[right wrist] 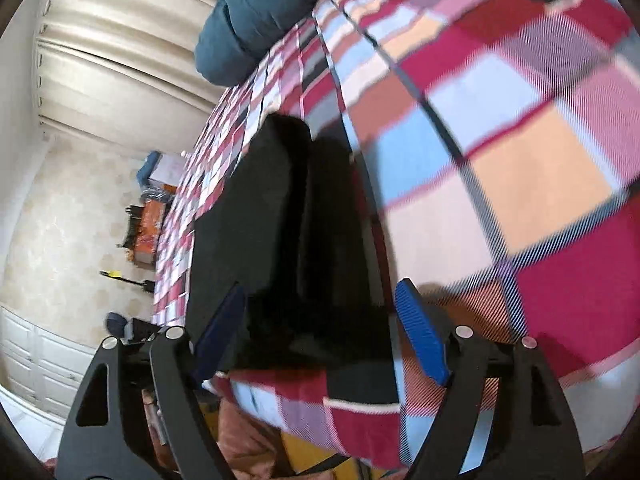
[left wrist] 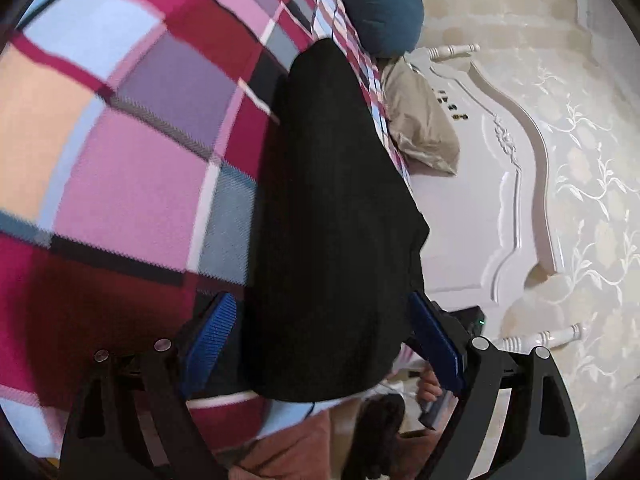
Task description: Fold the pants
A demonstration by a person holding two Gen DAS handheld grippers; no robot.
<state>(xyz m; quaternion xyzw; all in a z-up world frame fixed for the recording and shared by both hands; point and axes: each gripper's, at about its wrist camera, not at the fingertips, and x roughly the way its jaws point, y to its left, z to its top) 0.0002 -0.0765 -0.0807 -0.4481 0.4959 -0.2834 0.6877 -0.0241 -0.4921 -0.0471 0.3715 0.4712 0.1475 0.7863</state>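
Observation:
Black pants (left wrist: 332, 208) lie lengthwise on a plaid bedspread (left wrist: 132, 168), one end at the near bed edge. My left gripper (left wrist: 320, 320) is open, its blue pads (left wrist: 212, 340) on either side of the near end of the pants. In the right wrist view the pants (right wrist: 272, 216) lie in two long folds on the bedspread (right wrist: 500, 160). My right gripper (right wrist: 320, 316) is open too, its blue pads (right wrist: 420, 336) straddling the near end of the cloth.
A blue pillow (left wrist: 376, 4) and a beige pillow (left wrist: 420, 120) lie at the far end by the white headboard (left wrist: 480, 184). Curtains (right wrist: 120, 40), white cabinets (right wrist: 36, 360) and clutter on the floor (right wrist: 148, 220) flank the bed. A hand (left wrist: 430, 392) shows below.

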